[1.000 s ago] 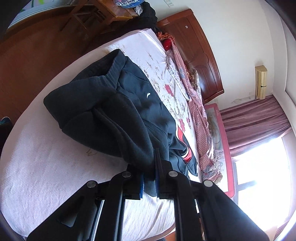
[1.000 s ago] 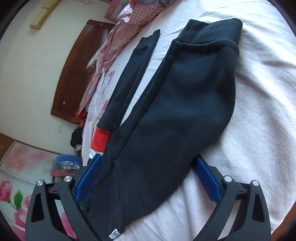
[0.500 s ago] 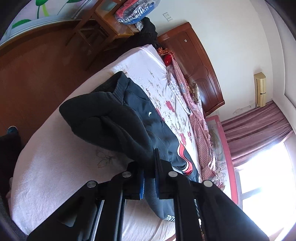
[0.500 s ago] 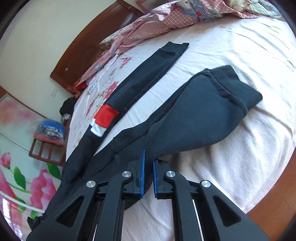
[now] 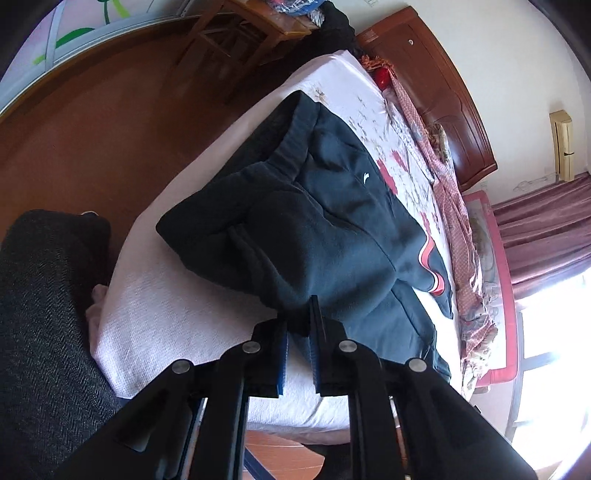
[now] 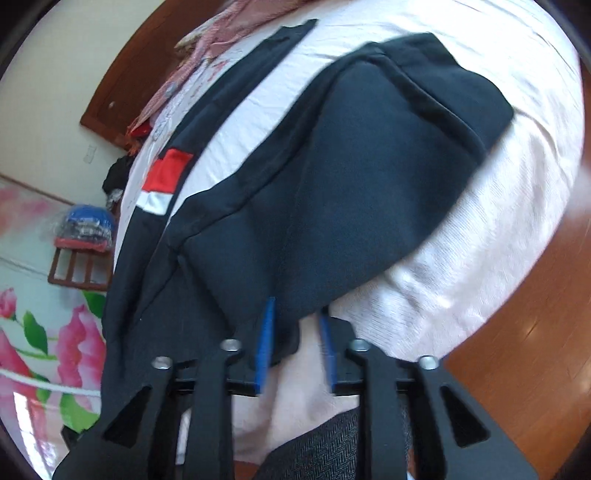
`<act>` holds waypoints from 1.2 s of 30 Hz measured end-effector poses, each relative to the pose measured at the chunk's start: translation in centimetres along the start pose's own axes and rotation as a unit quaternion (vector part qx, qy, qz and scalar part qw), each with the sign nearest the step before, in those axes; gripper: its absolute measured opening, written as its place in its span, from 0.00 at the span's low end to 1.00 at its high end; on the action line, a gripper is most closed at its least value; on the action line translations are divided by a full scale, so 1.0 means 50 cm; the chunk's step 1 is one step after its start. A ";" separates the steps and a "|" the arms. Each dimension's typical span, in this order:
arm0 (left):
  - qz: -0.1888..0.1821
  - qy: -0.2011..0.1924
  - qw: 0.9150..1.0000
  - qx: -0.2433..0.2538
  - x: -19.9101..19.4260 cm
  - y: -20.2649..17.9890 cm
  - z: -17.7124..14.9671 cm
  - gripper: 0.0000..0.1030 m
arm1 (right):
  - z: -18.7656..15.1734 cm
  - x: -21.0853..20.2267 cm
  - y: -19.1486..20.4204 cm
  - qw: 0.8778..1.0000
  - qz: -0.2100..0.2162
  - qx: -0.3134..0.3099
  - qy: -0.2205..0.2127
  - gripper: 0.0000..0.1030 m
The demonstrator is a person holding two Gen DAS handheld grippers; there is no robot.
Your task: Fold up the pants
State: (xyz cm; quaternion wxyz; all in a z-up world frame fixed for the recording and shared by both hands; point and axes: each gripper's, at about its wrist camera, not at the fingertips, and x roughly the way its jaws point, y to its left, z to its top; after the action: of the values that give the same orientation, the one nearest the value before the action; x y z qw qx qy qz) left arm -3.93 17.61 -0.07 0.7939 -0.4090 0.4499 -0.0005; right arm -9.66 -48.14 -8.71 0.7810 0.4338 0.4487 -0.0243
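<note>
Dark navy sweatpants [image 5: 314, 229] with a small white logo lie bunched and partly folded on the white bed sheet [image 5: 177, 302]. My left gripper [image 5: 298, 314] is pinching a fold of them near the bed's near edge, and its jaws are starting to open. In the right wrist view a doubled-over leg [image 6: 351, 166] lies on the sheet [image 6: 498, 221], beside the other leg with its red and white patch [image 6: 166, 173]. My right gripper [image 6: 295, 314] is opening. The leg's near edge hangs between its blue pads [image 6: 266, 339], which no longer press on it.
A wooden headboard [image 5: 443, 92] and a pink checked blanket [image 5: 450, 206] line the bed's far side. Beyond the bed's edge are a wooden stool [image 5: 236, 33] and brown floor [image 5: 92, 129]. A person's dark grey clothing [image 5: 37, 332] is close at the left.
The right gripper closed on the pant leg half a second ago and now stands open again, with the leg lying doubled on the sheet. The left gripper has dragged its fold sideways, still gripping it.
</note>
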 end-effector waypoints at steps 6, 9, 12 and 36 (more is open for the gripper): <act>0.111 -0.037 0.986 0.120 -0.092 -0.050 -0.017 0.45 | 0.020 -0.061 -0.045 0.998 -0.024 0.039 -0.046 0.50; 0.138 -0.083 0.971 0.176 -0.140 -0.086 -0.030 0.68 | 0.048 -0.083 -0.071 0.992 -0.044 0.082 -0.091 0.50; 0.148 -0.105 0.948 0.263 -0.141 -0.153 -0.045 0.89 | 0.081 -0.090 -0.101 0.985 -0.049 0.116 -0.120 0.50; 0.072 -0.025 0.912 0.403 0.006 -0.335 -0.144 0.96 | 0.176 -0.082 -0.071 0.956 -0.258 -0.034 -0.133 0.48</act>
State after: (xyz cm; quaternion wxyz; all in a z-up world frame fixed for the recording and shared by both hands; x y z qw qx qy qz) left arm -2.74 1.68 8.72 0.9003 -0.0210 0.4195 -0.1143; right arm -7.62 -57.92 -6.13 0.8150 0.2696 0.4377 -0.2674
